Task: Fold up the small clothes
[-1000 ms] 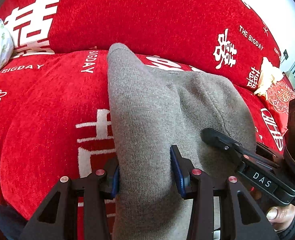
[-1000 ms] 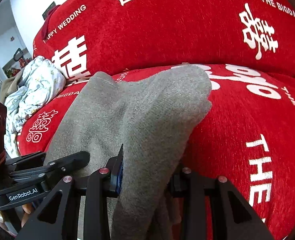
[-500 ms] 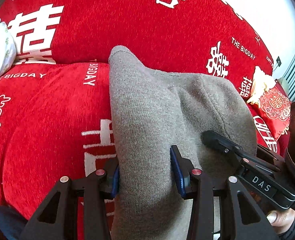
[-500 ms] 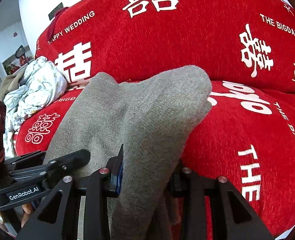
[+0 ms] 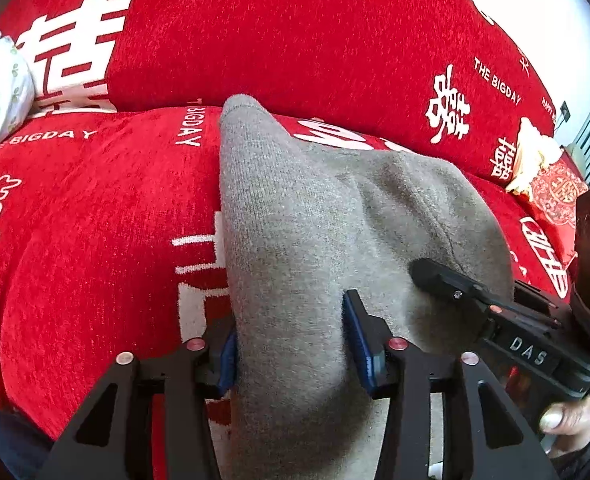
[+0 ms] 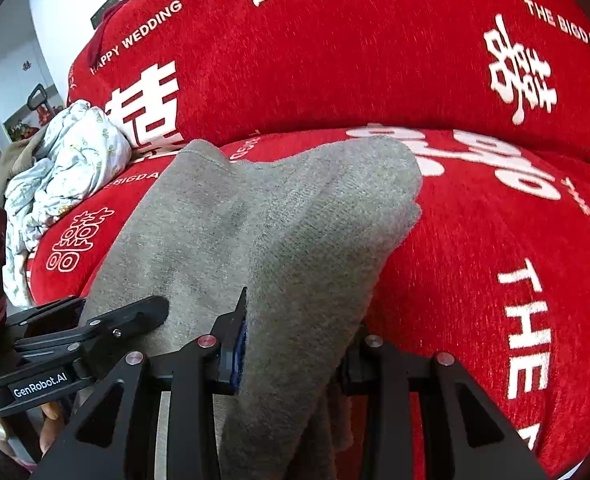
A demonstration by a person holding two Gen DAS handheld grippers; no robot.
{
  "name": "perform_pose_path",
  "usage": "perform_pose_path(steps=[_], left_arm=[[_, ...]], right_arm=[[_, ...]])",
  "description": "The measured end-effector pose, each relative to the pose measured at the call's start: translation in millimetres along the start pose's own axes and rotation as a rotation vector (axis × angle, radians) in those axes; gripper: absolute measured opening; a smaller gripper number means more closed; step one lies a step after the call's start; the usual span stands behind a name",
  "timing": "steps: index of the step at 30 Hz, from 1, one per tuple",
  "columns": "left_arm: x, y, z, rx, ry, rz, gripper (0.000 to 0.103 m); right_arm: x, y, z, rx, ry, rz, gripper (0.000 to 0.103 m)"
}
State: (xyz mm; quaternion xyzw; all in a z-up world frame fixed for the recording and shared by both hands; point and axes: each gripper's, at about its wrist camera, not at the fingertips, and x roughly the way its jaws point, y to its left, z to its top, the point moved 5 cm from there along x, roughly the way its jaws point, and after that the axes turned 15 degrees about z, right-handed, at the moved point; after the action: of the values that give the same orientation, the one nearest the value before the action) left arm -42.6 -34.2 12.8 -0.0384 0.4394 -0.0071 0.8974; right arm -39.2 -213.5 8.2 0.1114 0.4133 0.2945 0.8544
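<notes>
Grey knit garment [image 5: 295, 216]: a soft, fine-ribbed piece of clothing is held up at its near edge by both grippers; its far part is draped on the seat of the red sofa cover, one corner reaching toward the backrest.
Left gripper [image 5: 291, 344]: black frame with blue pads; the jaws are closed to a narrow gap on a bunched fold of the garment, which fills the space between them.
Right gripper [image 6: 295, 344]: the jaws are clamped on another fold of the same garment; the right finger is largely hidden by cloth, so contact on that side is probably made but is not clearly seen.
Spacing: the two grippers are set just beside each other along the near edge.
Red chenille sofa cover [image 6: 495, 240]: white characters and lettering are printed on seat and backrest.
White floral cloth [image 6: 67, 168]: crumpled at the left end of the seat, well apart from the garment.
</notes>
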Motion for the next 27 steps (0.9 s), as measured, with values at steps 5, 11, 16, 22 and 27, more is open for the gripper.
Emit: perform_pose_path(steps=[5, 11, 16, 22, 27], left_arm=[[0.0, 2.0, -2.7, 0.015, -0.020, 0.029, 0.060], [2.1, 21.2, -5.2, 0.006, -0.033, 0.089, 0.086], [-17.5, 37.9, -4.3, -0.059, -0.043, 0.111, 0.086], [-37.4, 17.9, -0.4, -0.023, -0.058, -0.028, 0.086], [-10.9, -0.7, -16.8, 0.090, 0.009, 0.021, 0.086]], right_arm=[[1.8, -11.1, -2.5, 0.033, 0.014, 0.030, 0.044], [1.1, -34.6, -5.0, 0.118, 0.020, 0.048, 0.068], [-33.8, -31.3, -1.3, 0.090, -0.048, -0.038, 0.070], [-49.2, 19.6, -6.8, -0.017, -0.048, 0.212, 0.070], [-20.0, -8.6, -26.2, 0.081, 0.037, 0.197, 0.070]])
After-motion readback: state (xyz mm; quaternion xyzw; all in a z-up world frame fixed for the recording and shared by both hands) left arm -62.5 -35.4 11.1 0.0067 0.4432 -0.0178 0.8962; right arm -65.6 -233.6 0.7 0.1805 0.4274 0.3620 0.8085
